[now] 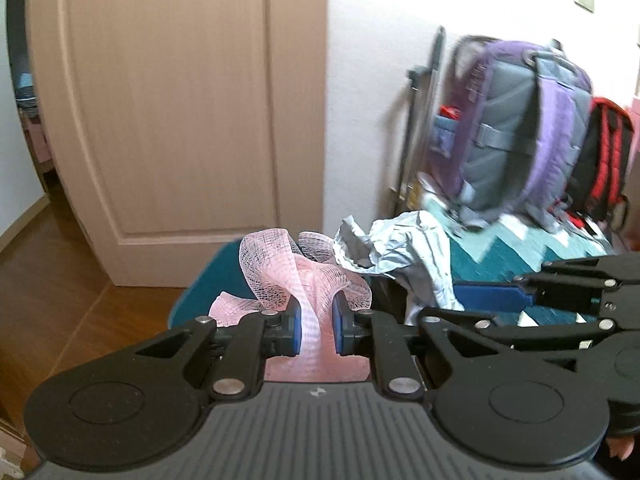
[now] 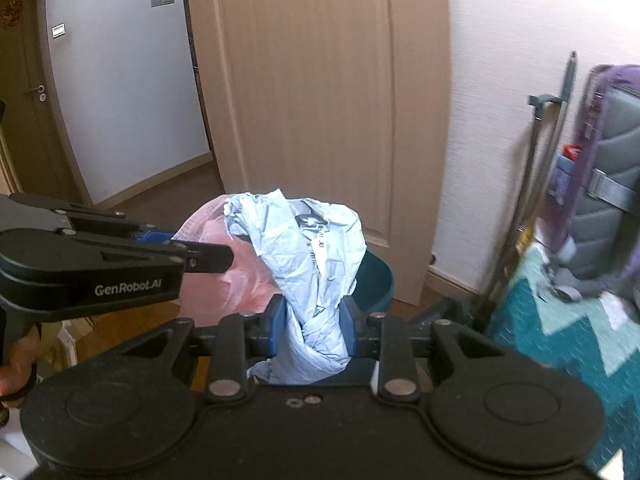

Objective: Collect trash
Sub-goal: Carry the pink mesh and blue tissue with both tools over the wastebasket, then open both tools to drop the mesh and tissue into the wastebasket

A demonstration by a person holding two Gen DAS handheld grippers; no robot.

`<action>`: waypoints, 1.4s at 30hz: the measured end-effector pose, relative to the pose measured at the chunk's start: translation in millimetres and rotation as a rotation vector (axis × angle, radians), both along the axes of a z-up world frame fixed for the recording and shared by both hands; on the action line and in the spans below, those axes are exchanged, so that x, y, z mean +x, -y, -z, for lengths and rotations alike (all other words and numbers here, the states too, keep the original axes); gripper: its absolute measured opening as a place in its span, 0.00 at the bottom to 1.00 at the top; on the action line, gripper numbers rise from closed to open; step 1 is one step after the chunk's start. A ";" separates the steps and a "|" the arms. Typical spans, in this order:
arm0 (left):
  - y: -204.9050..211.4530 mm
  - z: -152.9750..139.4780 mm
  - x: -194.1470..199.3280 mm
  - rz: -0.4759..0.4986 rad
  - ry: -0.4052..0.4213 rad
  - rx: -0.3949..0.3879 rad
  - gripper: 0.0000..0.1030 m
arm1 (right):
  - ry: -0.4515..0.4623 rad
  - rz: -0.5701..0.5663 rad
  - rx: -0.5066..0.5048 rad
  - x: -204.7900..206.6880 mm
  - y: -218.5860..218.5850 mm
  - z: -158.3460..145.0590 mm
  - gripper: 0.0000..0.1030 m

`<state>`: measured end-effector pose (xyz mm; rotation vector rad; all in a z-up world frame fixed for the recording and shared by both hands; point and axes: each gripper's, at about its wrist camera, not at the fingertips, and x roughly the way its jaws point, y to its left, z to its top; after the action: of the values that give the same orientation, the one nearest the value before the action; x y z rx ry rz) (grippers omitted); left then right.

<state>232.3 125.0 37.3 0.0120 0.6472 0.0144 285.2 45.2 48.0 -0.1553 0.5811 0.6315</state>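
The setting is looking like a lived-in home, probably a bedroom opening onto a hallway. A beige panelled door [image 2: 316,120] is standing open over wood flooring [image 1: 60,288]. A purple and grey backpack [image 1: 516,132] and a red and black one [image 1: 604,160] are leaning against the white wall, sitting on a teal zigzag-patterned bedcover [image 2: 568,344].
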 end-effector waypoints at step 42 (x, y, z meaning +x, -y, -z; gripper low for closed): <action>-45.3 94.2 98.8 -0.107 -0.239 -0.174 0.28 | -0.242 0.073 -0.035 113.5 -40.1 73.1 0.38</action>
<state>331.2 170.4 -56.8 -0.1914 0.8862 0.0604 398.7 85.3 -25.1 -0.0902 0.8280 0.5733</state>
